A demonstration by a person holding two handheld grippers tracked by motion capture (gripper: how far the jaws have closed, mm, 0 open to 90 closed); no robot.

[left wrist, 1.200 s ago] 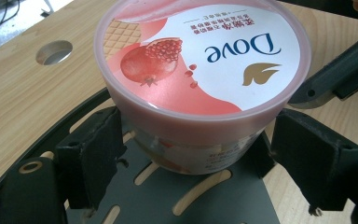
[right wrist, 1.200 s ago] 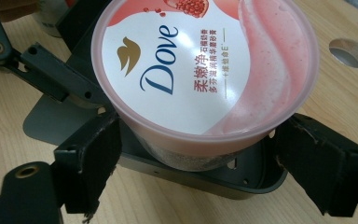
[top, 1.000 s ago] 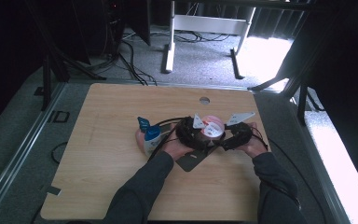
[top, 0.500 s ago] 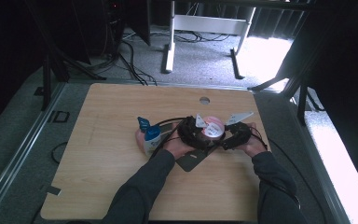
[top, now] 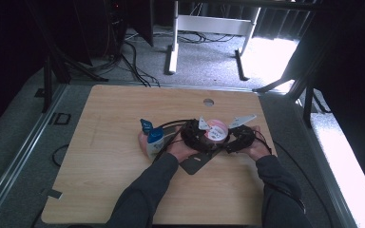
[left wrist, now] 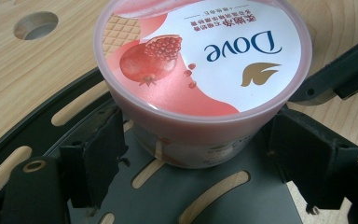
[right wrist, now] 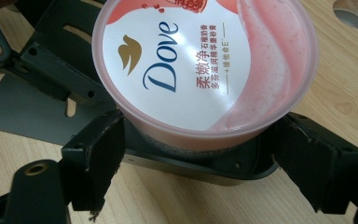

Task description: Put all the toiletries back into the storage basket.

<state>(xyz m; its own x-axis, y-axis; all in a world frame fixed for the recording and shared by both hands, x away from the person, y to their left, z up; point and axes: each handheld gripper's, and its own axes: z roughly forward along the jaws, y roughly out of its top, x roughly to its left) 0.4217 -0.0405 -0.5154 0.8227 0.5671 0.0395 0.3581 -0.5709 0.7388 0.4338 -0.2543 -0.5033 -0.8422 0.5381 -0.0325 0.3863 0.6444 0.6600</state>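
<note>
- My left hand-held gripper (left wrist: 193,154) and right hand-held gripper (right wrist: 200,158) have edged closer around the round pink Dove tub (top: 216,129).
- Jaws of both stand apart, nothing gripped yet.

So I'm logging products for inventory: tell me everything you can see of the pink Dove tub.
The Dove tub is a round, pink, plastic-looking container, upright with its lid on. The lid shows a white panel with the blue logo, a gold bird, Chinese text and a pomegranate. It stands on a dark slotted plate on the wooden table, between the fingers of both grippers.
</note>
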